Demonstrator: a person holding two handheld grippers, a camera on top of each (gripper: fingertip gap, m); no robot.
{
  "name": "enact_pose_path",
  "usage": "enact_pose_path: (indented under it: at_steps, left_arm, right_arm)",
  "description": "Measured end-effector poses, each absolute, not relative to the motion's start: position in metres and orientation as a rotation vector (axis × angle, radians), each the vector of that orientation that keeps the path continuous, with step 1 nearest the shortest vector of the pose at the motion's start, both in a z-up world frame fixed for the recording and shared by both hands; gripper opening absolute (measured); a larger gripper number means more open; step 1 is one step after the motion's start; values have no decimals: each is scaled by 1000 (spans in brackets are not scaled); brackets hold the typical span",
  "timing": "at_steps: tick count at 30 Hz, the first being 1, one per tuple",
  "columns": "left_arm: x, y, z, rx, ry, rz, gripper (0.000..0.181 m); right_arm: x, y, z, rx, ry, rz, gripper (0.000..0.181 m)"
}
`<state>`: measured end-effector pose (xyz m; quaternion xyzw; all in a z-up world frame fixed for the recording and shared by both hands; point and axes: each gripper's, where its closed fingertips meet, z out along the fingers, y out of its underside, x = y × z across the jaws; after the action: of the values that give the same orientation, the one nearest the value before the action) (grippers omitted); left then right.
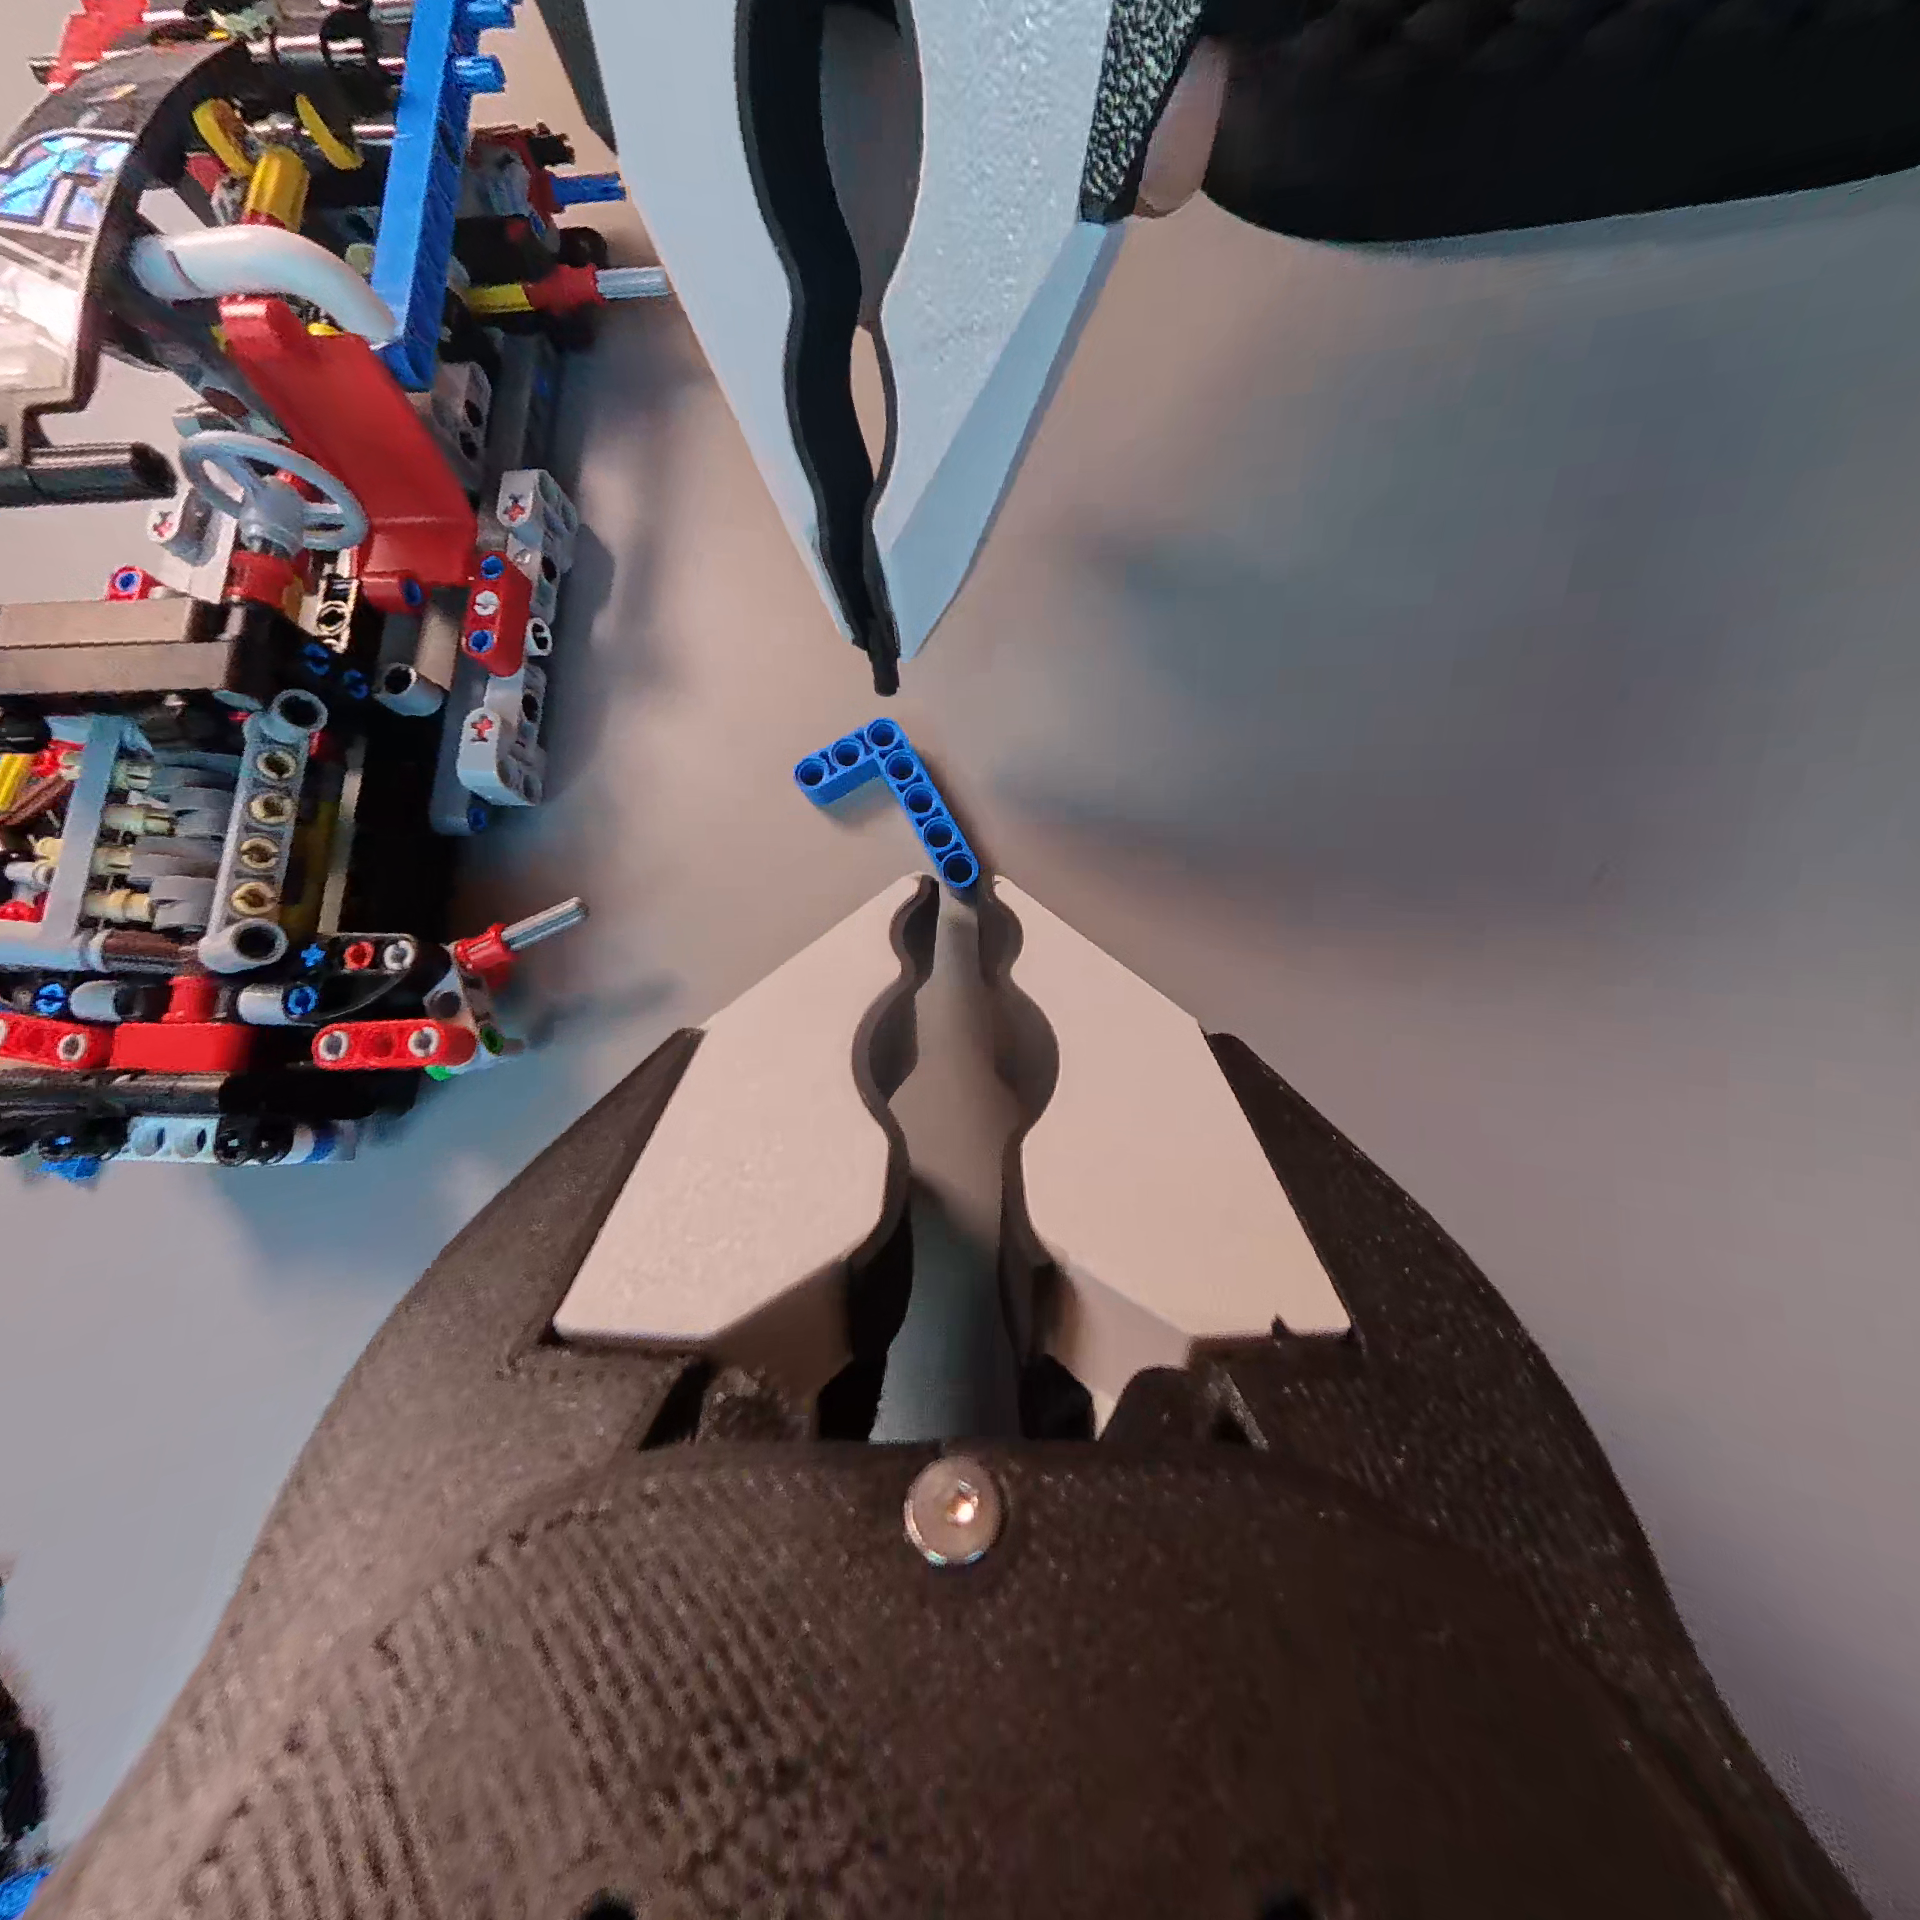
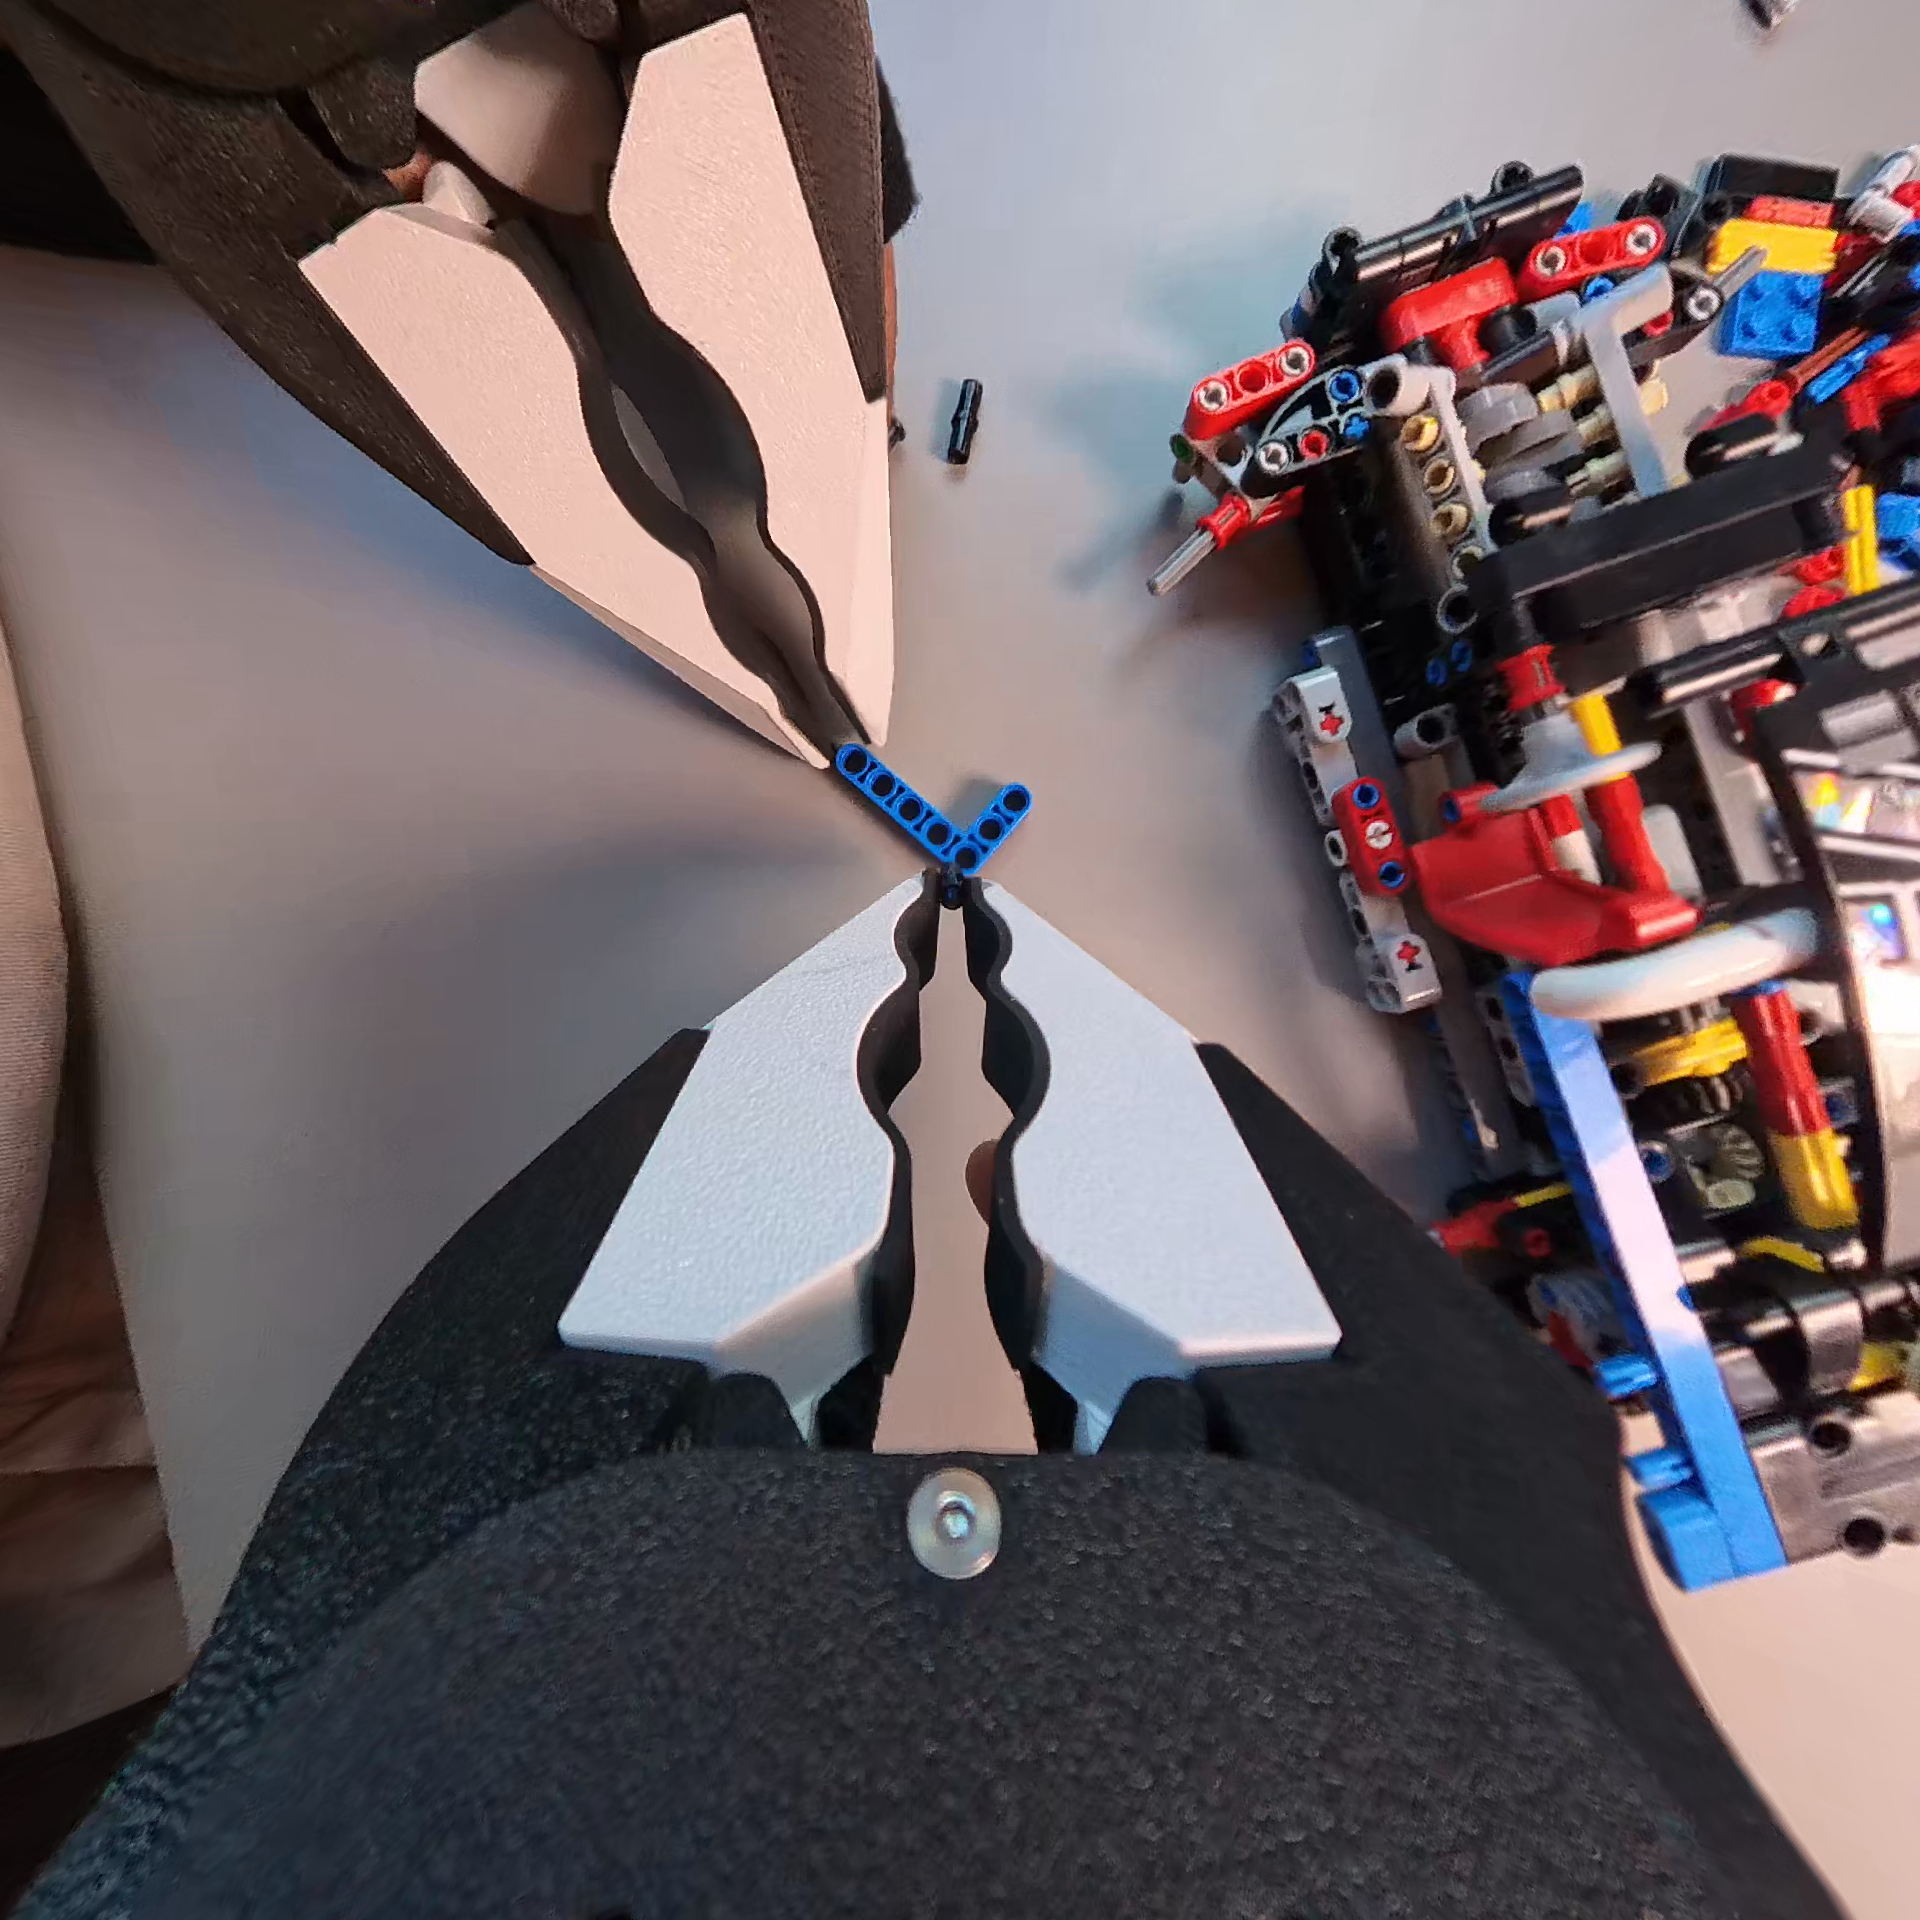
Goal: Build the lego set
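The pale grey matte tabletop (image 1: 1455, 935) fills both views. One large, part-built lego vehicle (image 1: 260, 623) of glossy plastic sits at the left edge of the left wrist view and along the right edge of the right wrist view (image 2: 1610, 831): black frame beams, red panels, a long blue studded beam, a grey steering wheel, grey holed liftarms, yellow and red axles.

There are two grippers, each with a rough black printed body and two smooth pale wedge-shaped fingers lined with wavy black pads. The left gripper (image 1: 958, 883) rises from the bottom centre of its own view and enters from the upper left in the right wrist view (image 2: 847, 740). Its fingers stand only slightly apart and clamp the tip of the long arm of the one blue L-shaped beam (image 1: 899, 795), a flat smooth piece with seven round holes, at frame centre above the table (image 2: 930, 816).

The right gripper (image 2: 953, 883) has its fingers nearly together, pinching one small black pin (image 2: 953, 891) whose tip is at the beam's corner hole. In the left wrist view this gripper (image 1: 883, 675) comes down from the top.

Only the right wrist view shows a second loose black pin (image 2: 964, 420) lying on the table in the upper middle, and a fingertip (image 2: 982, 1174) between the right gripper's fingers.
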<state>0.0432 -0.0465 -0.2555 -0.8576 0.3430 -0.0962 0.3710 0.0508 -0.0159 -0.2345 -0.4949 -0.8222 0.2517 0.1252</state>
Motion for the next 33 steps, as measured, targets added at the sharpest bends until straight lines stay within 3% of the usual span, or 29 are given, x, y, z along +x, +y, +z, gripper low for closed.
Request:
enact_pose_path:
  at_steps: [6,11,33]
  left_arm:
    - [44,-45,-251,-2187,834,-284,18]
    - [45,-41,-258,-2213,841,-254,7]
    - [44,-40,-259,-2236,804,-266,6]
  right_arm:
    - [38,-15,-240,-1415,-2487,625,3]
    - [36,-14,-246,-1425,-2542,554,2]
    - [43,-13,-248,-1483,-2644,434,2]
